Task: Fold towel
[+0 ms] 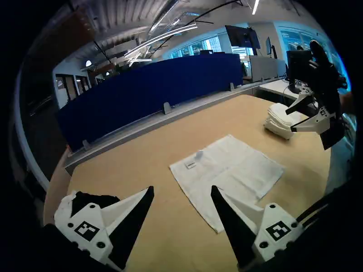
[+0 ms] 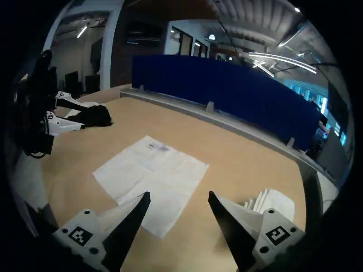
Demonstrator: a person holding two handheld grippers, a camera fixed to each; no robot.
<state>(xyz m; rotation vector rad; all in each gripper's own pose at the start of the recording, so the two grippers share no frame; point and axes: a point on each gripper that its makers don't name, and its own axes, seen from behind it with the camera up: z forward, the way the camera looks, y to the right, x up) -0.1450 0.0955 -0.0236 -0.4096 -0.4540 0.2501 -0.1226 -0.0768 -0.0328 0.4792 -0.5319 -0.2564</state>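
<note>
Just ahead of L gripper [image 1: 181, 189], in left gripper view, towel [image 1: 231, 167] lies flat on table [image 1: 131, 154], spread out a bit right of centre. Its near corner runs down beside the tool's right-hand finger, so the cloth sits fwd and slightly right of the tool. Shape reads near-square; long axis is hard to call w/ the fisheye. Small tag [image 1: 190, 164] sits by the towel's left edge. L gripper's jaws stand wide, nothing btwn them, not on the cloth. R gripper [image 1: 290, 121] hangs far right by a stack [image 1: 276, 121] of folded towels, apart from the flat towel, also spread wide and empty.

Right gripper view: towel [image 2: 152, 170] lies dead ahead, its near corner falling btwn the two fingers of R gripper [image 2: 178, 195]. Jaws wide, empty. Can't tell if tips touch cloth; prob. above it. Stack [image 2: 272, 201] sits just right of the tool. L gripper [image 2: 88, 114] shows far left beside a black bundle [image 2: 97, 120], apart from the towel's left corner.

My read: R gripper is better lined up on a corner. L gripper likely needs a shift to its right before any fold.
</note>
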